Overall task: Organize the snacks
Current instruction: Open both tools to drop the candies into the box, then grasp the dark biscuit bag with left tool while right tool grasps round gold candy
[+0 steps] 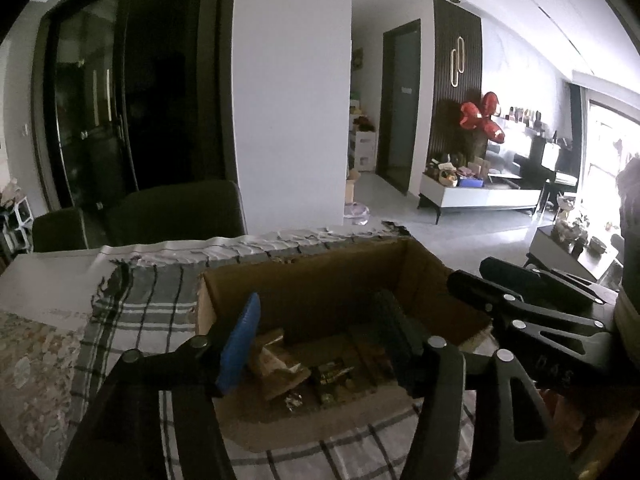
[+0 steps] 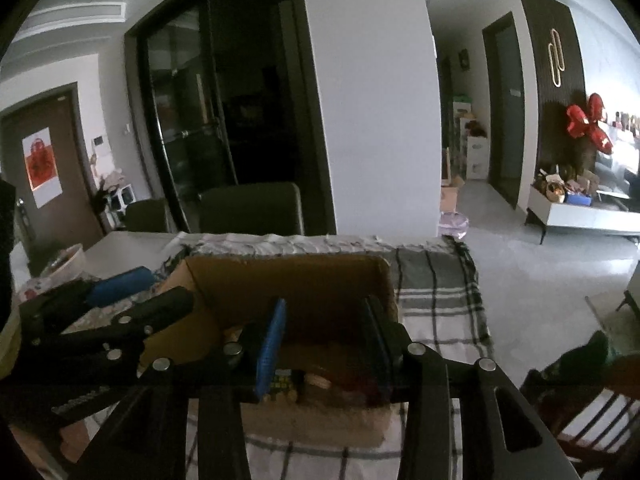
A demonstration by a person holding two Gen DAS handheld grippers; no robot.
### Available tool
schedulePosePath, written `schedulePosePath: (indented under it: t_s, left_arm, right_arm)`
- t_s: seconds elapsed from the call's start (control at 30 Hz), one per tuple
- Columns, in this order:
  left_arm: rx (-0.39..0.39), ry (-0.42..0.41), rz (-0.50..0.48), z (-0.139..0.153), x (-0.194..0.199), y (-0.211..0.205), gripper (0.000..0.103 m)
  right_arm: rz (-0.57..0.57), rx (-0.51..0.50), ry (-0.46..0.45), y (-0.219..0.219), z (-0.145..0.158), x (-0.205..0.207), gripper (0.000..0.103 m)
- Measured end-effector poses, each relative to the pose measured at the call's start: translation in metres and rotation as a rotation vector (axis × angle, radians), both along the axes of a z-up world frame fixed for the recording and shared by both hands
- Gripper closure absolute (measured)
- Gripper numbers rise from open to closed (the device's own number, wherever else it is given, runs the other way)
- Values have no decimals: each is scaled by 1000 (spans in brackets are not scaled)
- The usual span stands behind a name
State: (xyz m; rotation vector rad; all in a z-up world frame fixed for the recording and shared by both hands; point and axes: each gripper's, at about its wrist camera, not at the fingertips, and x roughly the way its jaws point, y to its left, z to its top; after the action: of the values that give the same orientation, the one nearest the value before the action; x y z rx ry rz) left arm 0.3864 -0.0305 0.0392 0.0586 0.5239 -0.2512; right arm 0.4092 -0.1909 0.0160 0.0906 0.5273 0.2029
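Note:
An open cardboard box (image 1: 304, 260) (image 2: 288, 261) stands on a plaid cloth (image 1: 140, 300). Several snack packets (image 1: 280, 360) (image 2: 280, 384) lie on its floor, dim and hard to tell apart. My left gripper (image 1: 318, 304) hangs over the box's near side, open, one blue pad (image 1: 240, 344) and one black; nothing sits between the pads. My right gripper (image 2: 325, 304) hovers over the same box from the other side, open and empty too. Each gripper shows in the other's view: the right gripper (image 1: 484, 274) by the box's right wall, the left gripper (image 2: 148, 286) by its left wall.
The cloth covers a white table (image 1: 44, 276) whose far edge meets two dark chairs (image 1: 176, 212). A round bowl (image 2: 66, 260) sits at the table's left. A wooden chair (image 2: 580, 420) stands at the lower right. A white pillar (image 2: 372, 120) rises beyond the table.

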Motion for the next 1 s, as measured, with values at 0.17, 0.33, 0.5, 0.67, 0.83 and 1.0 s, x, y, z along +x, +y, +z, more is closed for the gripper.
schedulePosePath:
  t_s: [0.17,0.33,0.5,0.67,0.83,1.0]
  left_arm:
    - [4,-25,-5,7,-25,-2,39]
    - [18,-43,-8,15,-52,-5,38]
    - [33,-67,-18,20,-80,-10,38]
    - [48,-82,-33,20,-108,-17,38]
    - [52,-77,-35,14,-131,-20,38]
    - [45,-63,-27,7,-152,-23,38]
  right_arm:
    - [-9,1,-14,-4,4,-24,54]
    - [-25,-13,-47,-8,12,-53,54]
    - [-34,-15,-75,-12,18,-87,54]
    - [-45,-12,-80,-16,19,-113,54]
    - [-63,2,-74,-23,16,-136,54]
    - [-81,-3,-68,-27,9,-159,54]
